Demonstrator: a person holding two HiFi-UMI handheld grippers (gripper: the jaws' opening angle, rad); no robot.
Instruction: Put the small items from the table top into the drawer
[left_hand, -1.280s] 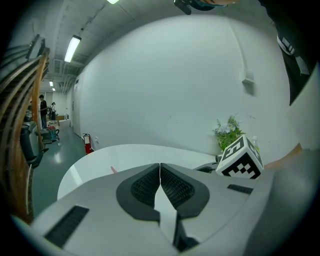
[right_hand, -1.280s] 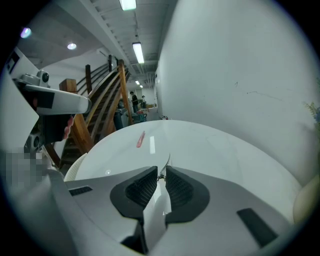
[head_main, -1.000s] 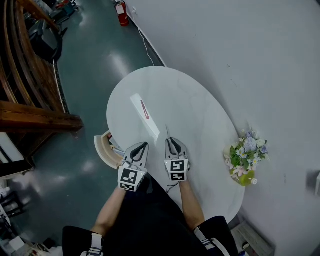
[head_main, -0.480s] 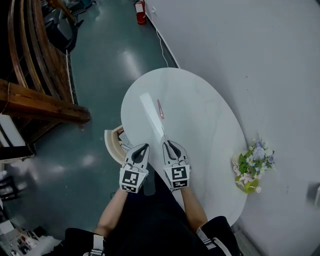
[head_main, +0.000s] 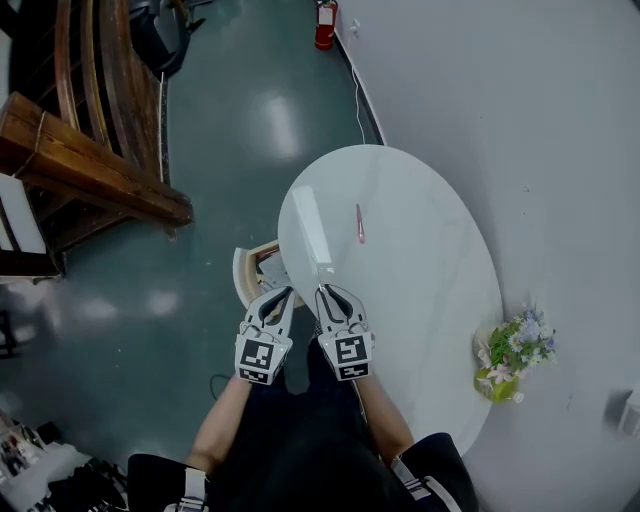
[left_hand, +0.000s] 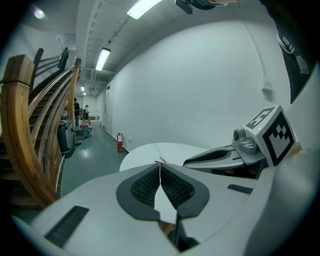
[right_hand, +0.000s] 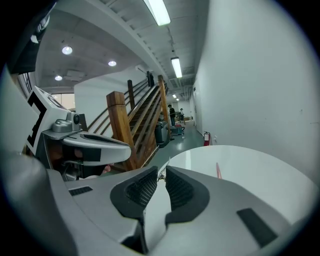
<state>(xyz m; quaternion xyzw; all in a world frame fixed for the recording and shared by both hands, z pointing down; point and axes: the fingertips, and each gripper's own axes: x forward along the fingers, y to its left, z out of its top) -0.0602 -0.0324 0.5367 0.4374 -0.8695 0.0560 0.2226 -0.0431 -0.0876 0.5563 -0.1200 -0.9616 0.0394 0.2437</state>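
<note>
Pinched in right claw (right_hand: 162, 168), over table's (head_main: 440, 330) near edge: thin metal item (right_hand: 163, 173), too small to identify. Closed on nothing: left claw (left_hand: 160, 165). Lying mid-table: red pen (head_main: 360, 223). Open at table's left edge: drawer (head_main: 248, 272), partly hidden behind left claw, contents hard to make out.

Industrial hall: wooden staircase (head_main: 95, 165), fire extinguisher (head_main: 324, 24)

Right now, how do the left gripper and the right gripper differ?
The left gripper has its jaws together with nothing between them; the right gripper has its jaws pinched on a thin metal item. In the head view the left gripper is beside the open drawer, the right gripper at the white table edge. Both point forward, side by side.
</note>
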